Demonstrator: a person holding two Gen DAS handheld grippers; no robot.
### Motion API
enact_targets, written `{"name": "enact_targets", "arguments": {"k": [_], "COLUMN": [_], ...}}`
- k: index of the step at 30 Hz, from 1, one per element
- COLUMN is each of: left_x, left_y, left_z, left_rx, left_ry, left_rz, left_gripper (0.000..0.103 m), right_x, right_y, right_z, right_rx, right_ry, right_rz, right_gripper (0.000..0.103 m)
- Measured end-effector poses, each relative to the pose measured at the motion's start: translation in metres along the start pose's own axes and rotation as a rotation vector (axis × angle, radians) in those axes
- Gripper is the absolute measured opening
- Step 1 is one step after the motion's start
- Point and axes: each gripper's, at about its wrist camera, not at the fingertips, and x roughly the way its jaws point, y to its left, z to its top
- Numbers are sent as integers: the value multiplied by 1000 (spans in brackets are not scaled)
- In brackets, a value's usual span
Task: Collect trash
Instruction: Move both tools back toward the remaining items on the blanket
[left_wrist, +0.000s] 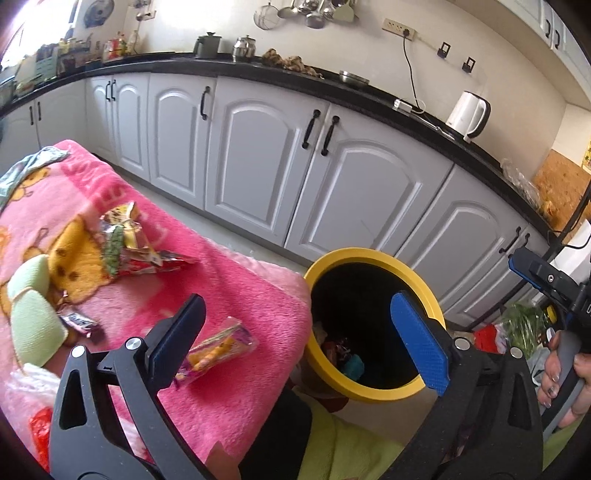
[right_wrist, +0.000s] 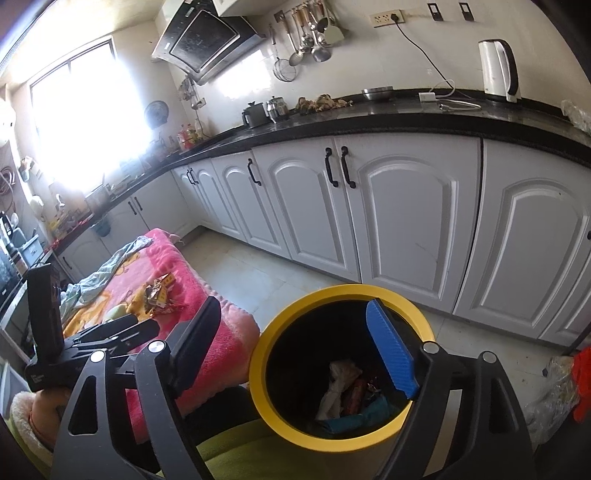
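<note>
Sunlit kitchen, white cabinets (right_wrist: 406, 206)

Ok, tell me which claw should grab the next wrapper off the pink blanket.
Left. The left claw hangs open beside the yellow wrapper on the pink blanket; the right claw is open over the yellow bin.
</note>
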Motion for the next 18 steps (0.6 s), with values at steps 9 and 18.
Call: {"name": "enact_targets", "arguments": {"k": [9,18], "left_x": [-22,-45], "left_y": [17,37], "left_z": [-1,-6], "left_rx": [-22,-51], "left_ry": [-36,-76], "left_rz": [30,67], "left_gripper": [92,92], "right_x": [-6,-9], "right_y": [20,48], "right_z": [1,0], "right_rx": [-32,-84], "right_ry": [-31,-42], "right_rz": [22,57], "right_gripper": [82,83]}}
